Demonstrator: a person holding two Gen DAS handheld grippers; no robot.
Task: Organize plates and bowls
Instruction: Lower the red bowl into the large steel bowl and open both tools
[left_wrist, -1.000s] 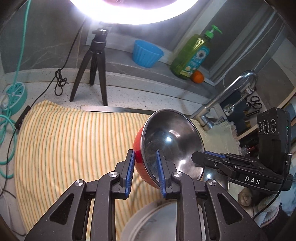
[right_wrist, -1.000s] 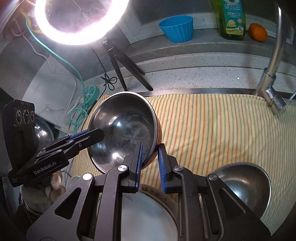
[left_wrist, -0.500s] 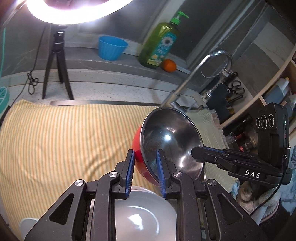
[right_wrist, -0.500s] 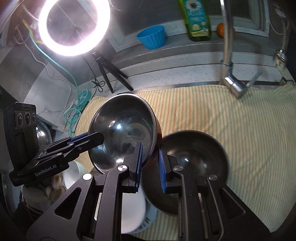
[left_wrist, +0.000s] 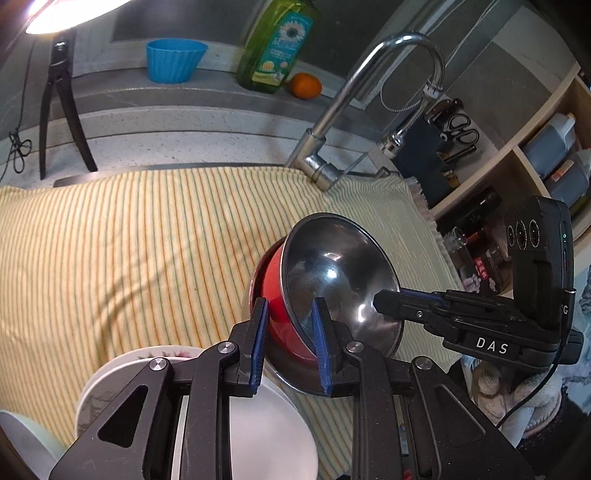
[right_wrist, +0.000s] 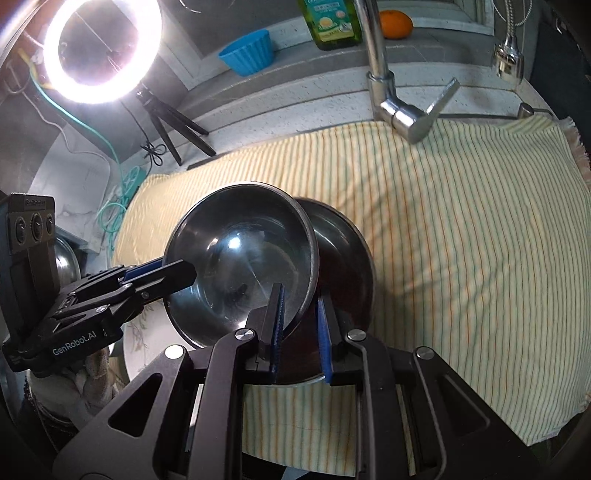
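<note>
A steel bowl with a red outside (left_wrist: 332, 280) is held tilted above the striped cloth by both grippers. My left gripper (left_wrist: 290, 347) is shut on its near rim; my right gripper (right_wrist: 299, 328) is shut on the opposite rim. The same bowl (right_wrist: 240, 266) shows in the right wrist view, with the left gripper (right_wrist: 162, 275) on its left edge. The right gripper (left_wrist: 391, 299) shows in the left wrist view. A second steel bowl (right_wrist: 347, 258) sits on the cloth just below and right of the held bowl. A white plate (left_wrist: 266, 435) lies under my left gripper.
A yellow striped cloth (right_wrist: 461, 240) covers the sink area. A tap (left_wrist: 332, 122) rises behind it. A blue cup (left_wrist: 173, 59), a green soap bottle (left_wrist: 277, 44) and an orange (left_wrist: 304, 85) stand on the back ledge. A ring light on a tripod (right_wrist: 103, 51) stands left. Shelves (left_wrist: 546, 155) are on the right.
Both grippers have carried the red-outside bowl to the right, from over the white plate to above the second steel bowl. Both stay shut on its rim.
</note>
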